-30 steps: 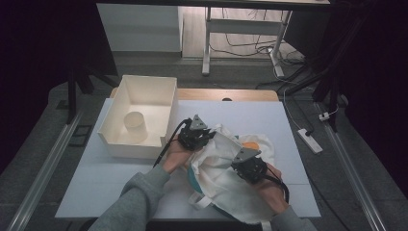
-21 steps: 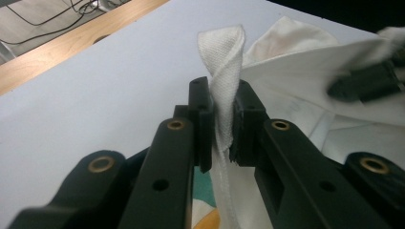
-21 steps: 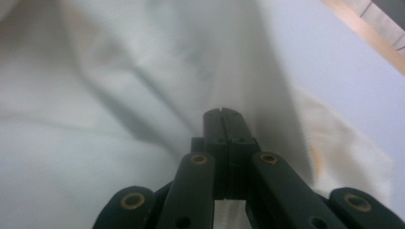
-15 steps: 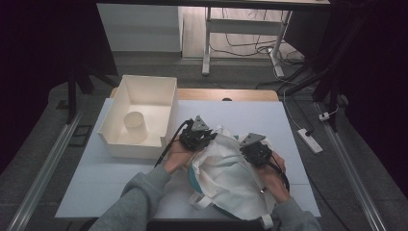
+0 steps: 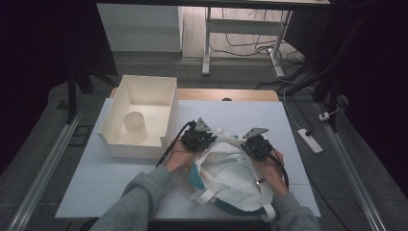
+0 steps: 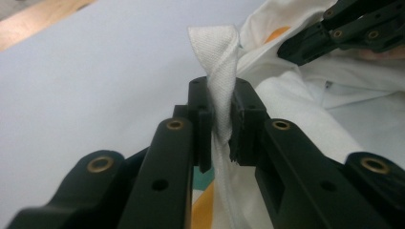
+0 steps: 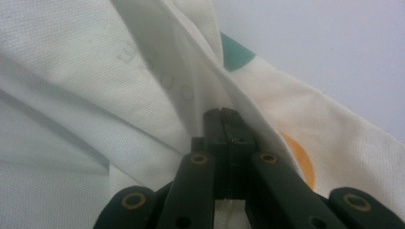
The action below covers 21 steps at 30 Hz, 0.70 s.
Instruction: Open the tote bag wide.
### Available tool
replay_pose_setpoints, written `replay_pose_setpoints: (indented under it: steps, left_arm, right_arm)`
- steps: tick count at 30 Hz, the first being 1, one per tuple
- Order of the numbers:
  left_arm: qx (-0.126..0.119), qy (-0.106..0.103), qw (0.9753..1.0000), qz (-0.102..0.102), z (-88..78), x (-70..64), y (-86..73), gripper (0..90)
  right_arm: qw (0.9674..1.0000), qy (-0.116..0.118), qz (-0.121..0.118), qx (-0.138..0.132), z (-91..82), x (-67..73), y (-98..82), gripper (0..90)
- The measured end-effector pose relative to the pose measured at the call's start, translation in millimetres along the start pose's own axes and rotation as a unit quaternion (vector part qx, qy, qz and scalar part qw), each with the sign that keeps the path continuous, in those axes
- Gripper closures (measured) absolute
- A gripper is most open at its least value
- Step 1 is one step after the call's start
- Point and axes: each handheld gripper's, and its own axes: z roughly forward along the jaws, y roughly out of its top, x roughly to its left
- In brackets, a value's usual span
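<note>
Jaws first: the left gripper (image 6: 220,126) has its jaws pinched tight on a white webbing strap (image 6: 216,57), the band standing up twisted between them. The right gripper (image 7: 228,125) has its jaws closed together with a fold of the white cloth bag (image 7: 95,71) draped around them; whether fabric is actually caught between the tips is hard to tell, though it looks tucked in there.

From the high view the bag (image 5: 230,173) lies crumpled on the white desk (image 5: 96,183), in front of the person and between the two hands, with the left gripper (image 5: 198,135) at its upper left edge and the right gripper (image 5: 257,144) at its upper right. A white bin (image 5: 144,91) holding a small cup (image 5: 135,126) sits just beside it to the left (untouched in all this).

How will it handle? By the look of it: light, thoroughly limp, canvas-like weave, teal trim and orange patches. It should sag and fold anywhere it is not held. The strap is probably the best hold, being thicker and grippier than the panel; a thin single fold could slip out of closed jaws. Nothing fragile here.
</note>
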Motion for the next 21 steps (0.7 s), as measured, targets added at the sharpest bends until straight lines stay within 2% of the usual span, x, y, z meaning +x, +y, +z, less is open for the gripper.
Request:
replay_pose_setpoints:
  steps: [3,8,10,12,14,15,16,17,18,19,20,21]
  left_arm:
    - [0.007,-0.01,0.9998,-0.016,4.4,5.1,-3.5,79.9]
    - [0.008,-0.008,0.9999,-0.011,2.4,3.2,-2.3,77.6]
    - [0.002,-0.006,0.9999,-0.008,-1.5,1.8,-0.3,71.3]
    - [-0.01,-0.005,0.9999,-0.01,-9.1,1.8,2.9,69.3]
    - [-0.022,-0.009,0.9996,-0.011,-19.4,1.3,7.8,66.8]
    - [-0.041,-0.009,0.9991,-0.007,-32.7,-0.6,13.8,62.6]
    - [-0.041,-0.009,0.9991,-0.007,-32.7,-0.6,13.8,59.8]
    - [-0.054,-0.02,0.9983,-0.004,-46.1,-3.5,20.2,57.6]
    - [-0.054,-0.02,0.9983,-0.004,-46.1,-3.5,20.2,55.8]
    - [-0.046,-0.042,0.998,0.008,-54.5,-9.3,25.6,53.8]
    - [-0.046,-0.042,0.998,0.008,-54.5,-9.3,25.6,52.3]
    - [-0.024,-0.06,0.9975,0.028,-55.0,-19.0,28.0,51.3]
  right_arm:
    - [1.0,-0.002,0.001,0.0,1.3,0.8,-0.8,90.0]
    - [1.0,-0.007,-0.004,-0.001,0.9,2.4,-1.0,90.0]
    - [1.0,-0.007,0.0,-0.004,0.3,2.2,-1.3,90.0]
    - [1.0,-0.005,0.004,-0.006,-0.5,2.1,-1.6,90.0]
    - [1.0,-0.004,0.003,-0.008,-0.8,1.9,-1.9,90.0]
    - [0.9999,-0.003,0.004,-0.01,-0.6,1.6,-2.4,90.0]
    - [0.9999,-0.002,0.006,-0.011,-0.7,1.3,-2.7,90.0]
    - [0.9999,0.0,0.01,-0.01,-1.0,1.3,-3.0,90.0]
    - [0.9999,0.0,0.01,-0.01,-1.0,1.3,-3.0,90.0]
    - [0.9999,0.003,0.011,-0.012,-1.1,0.4,-3.5,90.0]
    - [0.9999,0.003,0.011,-0.012,-1.1,0.4,-3.5,90.0]
    - [0.9998,0.003,0.012,-0.013,-1.3,0.4,-3.8,90.0]
